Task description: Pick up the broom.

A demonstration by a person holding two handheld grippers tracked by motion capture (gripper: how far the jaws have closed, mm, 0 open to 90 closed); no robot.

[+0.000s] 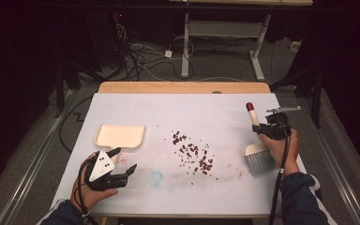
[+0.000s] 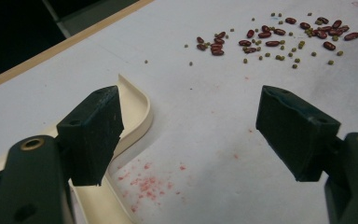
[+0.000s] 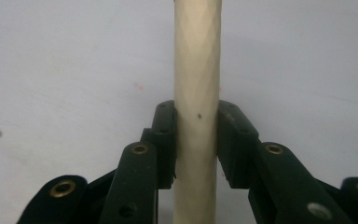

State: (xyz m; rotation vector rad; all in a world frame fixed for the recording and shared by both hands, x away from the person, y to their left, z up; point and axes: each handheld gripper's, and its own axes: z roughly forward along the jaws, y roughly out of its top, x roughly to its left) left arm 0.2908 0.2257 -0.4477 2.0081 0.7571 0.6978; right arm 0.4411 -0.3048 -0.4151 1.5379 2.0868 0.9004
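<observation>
- My right gripper (image 1: 262,129) is clamped on the cream handle of the brush (image 1: 257,157), the long axis running from 6 to 12 o'clock in its view.
- My left gripper (image 1: 122,161) stands wide open and holds nothing; the dustpan (image 1: 120,136) lies just beside it at 12 o'clock.
- The scattered beans (image 1: 192,154) lie at 9 o'clock from the brush, between both hands.
- I can read no writing.

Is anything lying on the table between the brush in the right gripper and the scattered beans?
Nothing visible does. The right gripper is shut on the brush handle, and bare white table lies between the bristles and the beans. The dustpan sits beyond the beans, beside the open left gripper.
</observation>
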